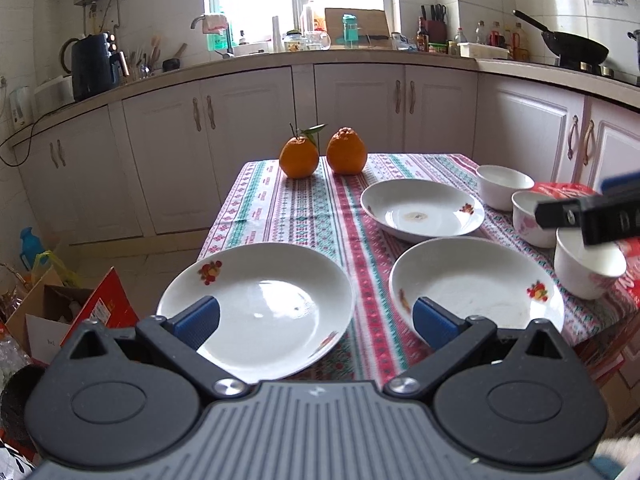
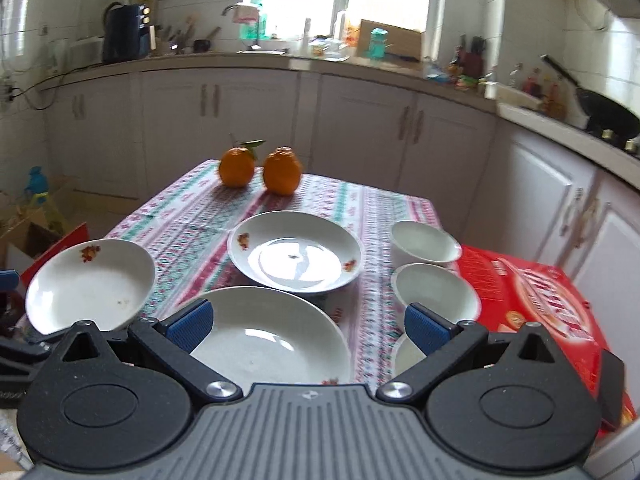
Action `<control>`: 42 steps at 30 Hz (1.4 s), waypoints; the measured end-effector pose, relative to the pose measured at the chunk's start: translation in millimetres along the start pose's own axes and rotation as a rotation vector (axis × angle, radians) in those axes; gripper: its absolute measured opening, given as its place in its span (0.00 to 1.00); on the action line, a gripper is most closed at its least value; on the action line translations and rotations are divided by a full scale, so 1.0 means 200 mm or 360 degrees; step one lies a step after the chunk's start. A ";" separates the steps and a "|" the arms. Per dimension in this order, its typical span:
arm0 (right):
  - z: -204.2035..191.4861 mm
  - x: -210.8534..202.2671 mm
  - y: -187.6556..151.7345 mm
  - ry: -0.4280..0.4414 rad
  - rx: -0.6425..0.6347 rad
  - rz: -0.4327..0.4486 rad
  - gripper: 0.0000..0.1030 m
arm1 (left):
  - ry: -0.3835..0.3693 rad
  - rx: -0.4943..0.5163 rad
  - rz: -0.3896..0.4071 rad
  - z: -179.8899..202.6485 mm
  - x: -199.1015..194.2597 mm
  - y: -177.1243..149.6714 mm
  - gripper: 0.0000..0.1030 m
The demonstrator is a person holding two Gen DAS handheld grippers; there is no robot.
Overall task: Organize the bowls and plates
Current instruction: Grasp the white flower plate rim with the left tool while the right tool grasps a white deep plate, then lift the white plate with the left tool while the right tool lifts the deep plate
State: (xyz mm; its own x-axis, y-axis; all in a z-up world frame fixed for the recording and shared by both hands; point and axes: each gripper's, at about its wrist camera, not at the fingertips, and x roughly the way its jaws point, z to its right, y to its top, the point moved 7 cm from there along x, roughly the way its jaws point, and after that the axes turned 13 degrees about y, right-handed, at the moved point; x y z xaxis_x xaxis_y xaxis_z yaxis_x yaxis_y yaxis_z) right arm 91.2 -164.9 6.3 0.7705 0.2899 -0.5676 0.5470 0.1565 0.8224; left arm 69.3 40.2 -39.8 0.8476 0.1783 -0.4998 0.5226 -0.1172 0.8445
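Three white plates with fruit prints lie on the patterned tablecloth: a near-left plate (image 1: 260,304) (image 2: 92,284), a near-right plate (image 1: 476,284) (image 2: 272,340) and a far plate (image 1: 420,208) (image 2: 296,256). Three white bowls stand in a row at the right: far (image 1: 504,186) (image 2: 424,242), middle (image 1: 528,216) (image 2: 436,296) and near (image 1: 588,264), mostly hidden in the right wrist view. My left gripper (image 1: 316,320) is open and empty over the near-left plate's near edge. My right gripper (image 2: 308,328) is open and empty above the near-right plate; it shows in the left wrist view (image 1: 588,212) over the bowls.
Two oranges (image 1: 300,158) (image 1: 346,156) sit at the table's far end. A red box (image 2: 540,300) lies under the cloth's right edge. Cardboard boxes (image 1: 60,312) stand on the floor at the left. Kitchen cabinets and a cluttered counter run behind.
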 end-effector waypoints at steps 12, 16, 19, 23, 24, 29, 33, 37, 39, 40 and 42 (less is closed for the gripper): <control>-0.07 0.25 0.15 0.0272 0.0032 -0.0069 1.00 | 0.0002 0.0062 -0.0158 -0.22 0.16 -0.21 0.99; -0.12 0.33 0.17 0.0341 0.0001 -0.0124 1.00 | -0.0033 0.0050 -0.0200 -0.25 0.23 -0.25 0.99; -0.15 0.40 0.19 0.0358 -0.0031 -0.0168 1.00 | -0.0064 0.0036 -0.0231 -0.26 0.29 -0.27 0.99; -0.19 0.47 0.21 0.0360 -0.0060 -0.0203 1.00 | -0.0107 0.0052 -0.0246 -0.26 0.34 -0.28 0.99; -0.19 0.49 0.22 0.0367 -0.0065 -0.0210 1.00 | -0.0118 0.0055 -0.0248 -0.26 0.35 -0.28 0.99; -0.24 0.57 0.23 0.0443 -0.0074 -0.0271 1.00 | -0.0142 0.0086 -0.0264 -0.26 0.41 -0.29 0.99; -0.30 0.64 0.23 0.0516 -0.0112 -0.0329 1.00 | -0.0162 0.0090 -0.0271 -0.26 0.43 -0.30 0.99; -0.38 0.71 0.25 0.0592 -0.0171 -0.0384 1.00 | -0.0198 0.0071 -0.0279 -0.27 0.44 -0.31 1.00; -0.41 0.74 0.26 0.0636 -0.0194 -0.0411 1.00 | -0.0209 0.0083 -0.0291 -0.27 0.45 -0.30 1.00; -0.43 0.76 0.27 0.0662 -0.0205 -0.0420 1.00 | -0.0211 0.0084 -0.0298 -0.27 0.45 -0.30 1.00; -0.46 0.80 0.28 0.0710 -0.0229 -0.0436 1.00 | -0.0208 0.0087 -0.0308 -0.27 0.46 -0.30 1.00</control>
State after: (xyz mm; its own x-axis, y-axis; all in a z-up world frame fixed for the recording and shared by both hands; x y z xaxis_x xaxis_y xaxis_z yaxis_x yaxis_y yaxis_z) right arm 214.4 -22.6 -35.0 0.3753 0.5879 -0.7166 0.6338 0.4014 0.6613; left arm 110.5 116.0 -125.0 0.7340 0.0752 -0.6750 0.6777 -0.1463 0.7206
